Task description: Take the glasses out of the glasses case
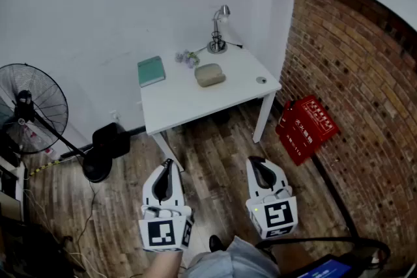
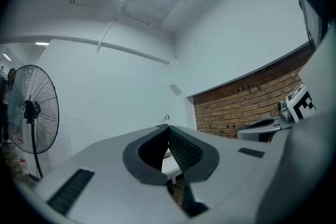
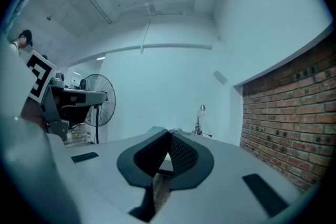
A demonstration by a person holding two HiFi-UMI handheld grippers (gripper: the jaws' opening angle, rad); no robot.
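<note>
A beige-grey glasses case [image 1: 210, 75] lies shut on the white table [image 1: 189, 104], near its middle. No glasses show. Both grippers hover over the wooden floor well short of the table's near edge. My left gripper [image 1: 168, 163] is shut, its tips meeting with nothing between them, and the left gripper view [image 2: 168, 127] shows the same. My right gripper [image 1: 253, 159] is also shut and empty, with its jaws together in the right gripper view [image 3: 169, 132]. Both point level toward the table.
On the table stand a green book [image 1: 151, 70], a silver desk lamp [image 1: 218, 29], a small purple flower sprig [image 1: 188, 58] and a small round object [image 1: 261, 80]. A standing fan [image 1: 32, 107] is at the left. A red box [image 1: 306, 127] leans against the brick wall [image 1: 358, 88].
</note>
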